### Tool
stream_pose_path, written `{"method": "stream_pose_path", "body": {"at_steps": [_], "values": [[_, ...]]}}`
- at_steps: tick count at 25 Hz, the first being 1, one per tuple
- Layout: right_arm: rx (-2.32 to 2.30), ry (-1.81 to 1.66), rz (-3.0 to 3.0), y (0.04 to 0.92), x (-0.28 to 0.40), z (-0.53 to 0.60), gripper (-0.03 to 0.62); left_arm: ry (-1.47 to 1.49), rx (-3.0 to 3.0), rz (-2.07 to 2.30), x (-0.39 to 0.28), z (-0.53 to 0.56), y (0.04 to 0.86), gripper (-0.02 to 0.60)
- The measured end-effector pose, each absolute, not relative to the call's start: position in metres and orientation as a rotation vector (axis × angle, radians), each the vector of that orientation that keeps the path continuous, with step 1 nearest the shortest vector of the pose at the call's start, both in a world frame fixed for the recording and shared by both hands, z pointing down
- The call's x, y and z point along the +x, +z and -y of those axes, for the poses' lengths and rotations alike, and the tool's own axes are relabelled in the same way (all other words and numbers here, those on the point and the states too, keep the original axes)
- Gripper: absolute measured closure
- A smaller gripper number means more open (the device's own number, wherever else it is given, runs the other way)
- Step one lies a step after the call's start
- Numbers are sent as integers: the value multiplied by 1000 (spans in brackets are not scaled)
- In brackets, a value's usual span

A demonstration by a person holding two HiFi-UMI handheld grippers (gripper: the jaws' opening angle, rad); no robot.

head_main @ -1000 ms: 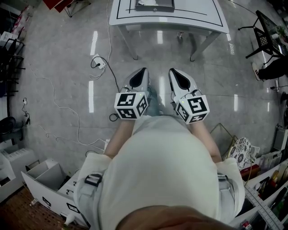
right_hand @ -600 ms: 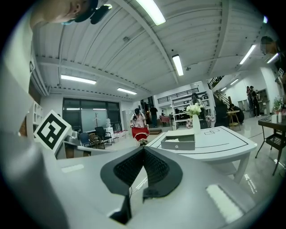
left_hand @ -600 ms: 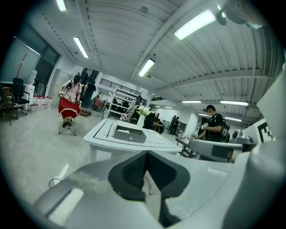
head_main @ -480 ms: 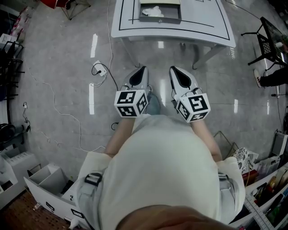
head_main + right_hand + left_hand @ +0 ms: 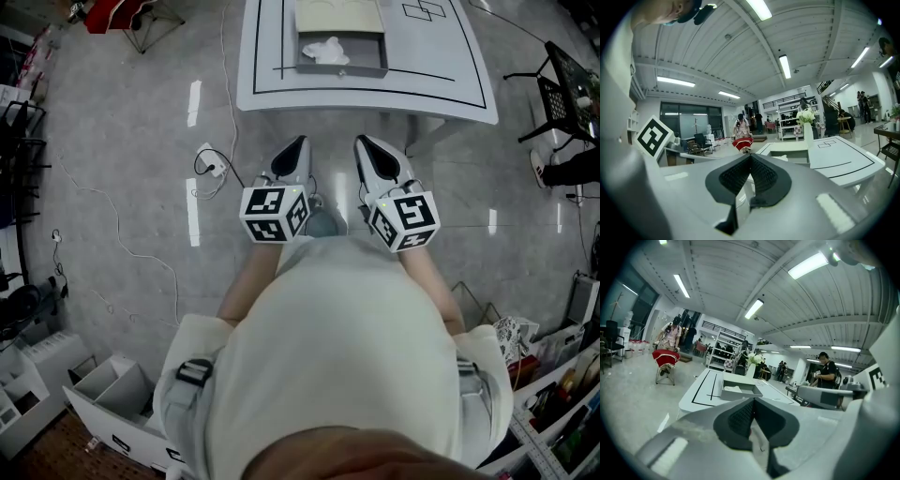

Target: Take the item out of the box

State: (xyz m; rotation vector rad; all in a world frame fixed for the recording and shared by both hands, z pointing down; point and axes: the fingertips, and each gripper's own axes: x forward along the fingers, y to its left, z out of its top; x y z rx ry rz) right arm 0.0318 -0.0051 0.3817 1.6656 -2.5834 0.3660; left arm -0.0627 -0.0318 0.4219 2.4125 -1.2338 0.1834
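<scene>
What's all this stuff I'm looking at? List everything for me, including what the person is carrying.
table: one, white with black lines, ahead of the person
box: one, grey, open, near the table's front edge
item: one, white, crumpled, inside the box
power strip: one, white, on the grey floor left of the table, cables trailing from it
folding chair: one, red, far left
black chair: one, far right
drawer units: a few, white, at the person's lower left
shirt: one, white, on the person
left gripper: one, white and grey, jaws shut, empty, short of the table
right gripper: one, white and grey, jaws shut, empty, beside the left
</scene>
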Motion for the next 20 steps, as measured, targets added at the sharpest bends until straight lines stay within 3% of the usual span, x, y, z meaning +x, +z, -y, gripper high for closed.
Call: {"method": "stream_pose_path", "body": {"at_steps": [20], "values": [[1749,299,2519,377,30,133,592,216,2479,1148,-63,164,426,581]]}}
